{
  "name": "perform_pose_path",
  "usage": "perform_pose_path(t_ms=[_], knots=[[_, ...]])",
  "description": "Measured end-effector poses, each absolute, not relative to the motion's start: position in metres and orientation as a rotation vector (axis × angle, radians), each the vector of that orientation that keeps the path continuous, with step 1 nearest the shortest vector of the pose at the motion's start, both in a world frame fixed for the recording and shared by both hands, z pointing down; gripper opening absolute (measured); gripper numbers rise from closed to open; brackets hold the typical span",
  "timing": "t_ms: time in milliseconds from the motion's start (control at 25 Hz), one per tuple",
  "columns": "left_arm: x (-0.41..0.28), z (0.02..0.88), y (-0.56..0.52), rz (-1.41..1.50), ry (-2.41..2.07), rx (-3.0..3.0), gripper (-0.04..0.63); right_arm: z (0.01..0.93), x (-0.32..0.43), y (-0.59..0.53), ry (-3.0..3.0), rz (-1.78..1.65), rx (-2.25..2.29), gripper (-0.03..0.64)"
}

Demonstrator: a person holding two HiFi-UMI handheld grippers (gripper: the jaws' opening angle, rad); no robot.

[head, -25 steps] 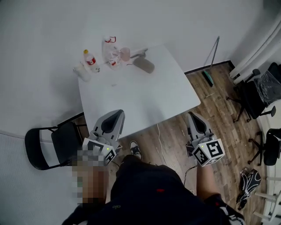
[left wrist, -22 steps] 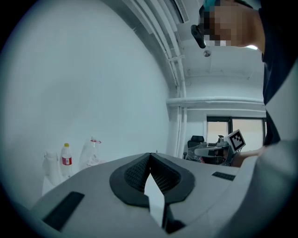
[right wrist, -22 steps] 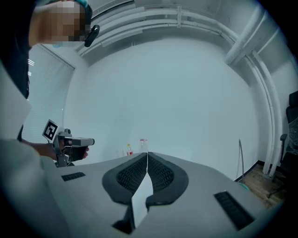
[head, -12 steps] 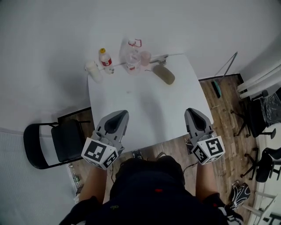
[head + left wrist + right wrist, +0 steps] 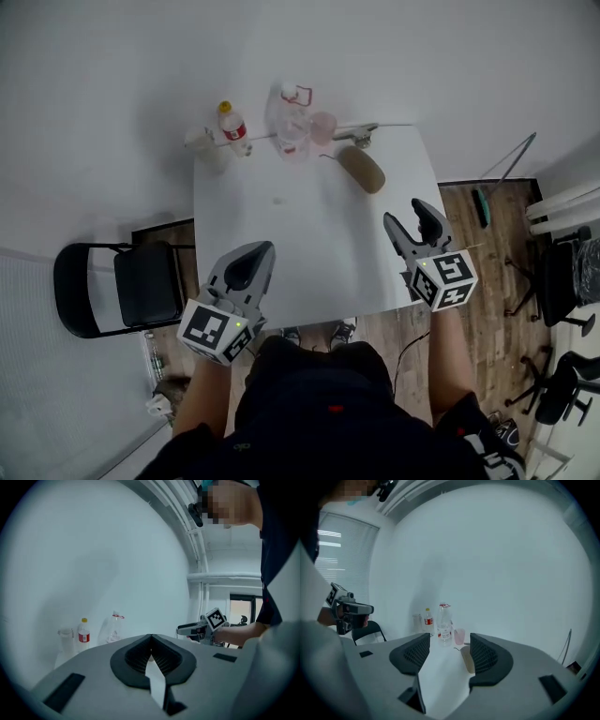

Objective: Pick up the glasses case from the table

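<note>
The glasses case (image 5: 362, 169), a tan oval pouch, lies flat on the far right part of the counter (image 5: 309, 246), just near and right of the pink cup (image 5: 322, 127) and well apart from both tools. The white counter stands against a pale wall, with wooden floor (image 5: 487, 246) showing to its right and a black folding chair (image 5: 114, 300) to its left. The left tool (image 5: 249, 257) hovers over the counter's near left edge with its jaws pressed together and nothing between them; in the left gripper view (image 5: 151, 644) the dark pads meet along one line. The right tool (image 5: 410, 217) hangs over the near right edge, pointing toward the far side; its jaws have just been opening and now stand spread, with nothing between the pads. In the right gripper view (image 5: 447, 651) the case (image 5: 467, 660) shows far beyond the gap, partly behind the right pad. Along the far edge stand a tall clear bottle (image 5: 291, 122) and, to its left, a small bottle (image 5: 232, 127) with a red label and yellow cap.
</note>
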State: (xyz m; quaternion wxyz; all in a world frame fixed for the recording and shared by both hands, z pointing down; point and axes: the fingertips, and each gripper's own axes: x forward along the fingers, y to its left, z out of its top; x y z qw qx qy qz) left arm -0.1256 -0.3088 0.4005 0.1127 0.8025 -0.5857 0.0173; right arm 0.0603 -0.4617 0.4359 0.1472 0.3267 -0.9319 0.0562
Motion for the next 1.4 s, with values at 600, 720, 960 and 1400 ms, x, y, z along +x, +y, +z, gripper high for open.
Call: perform_pose_path(t_ms=[600, 720, 960, 1400], knots=[[-0.131, 0.444, -0.332, 0.096, -1.803, 2.162, 0.020, 0.611, -0.004, -0.614, -2.328, 0.290, 0.675, 0.390], [-0.141, 0.451, -0.336, 0.100, -1.823, 2.127, 0.020, 0.648, -0.015, -0.633, -2.247, 0.305, 0.647, 0.391], [-0.161, 0.459, -0.337, 0.110, -1.866, 2.074, 0.020, 0.697, -0.029, -0.659, -2.130, 0.297, 0.595, 0.396], [-0.171, 0.466, -0.338, 0.108, -1.882, 2.041, 0.020, 0.716, -0.032, -0.670, -2.074, 0.273, 0.595, 0.394]])
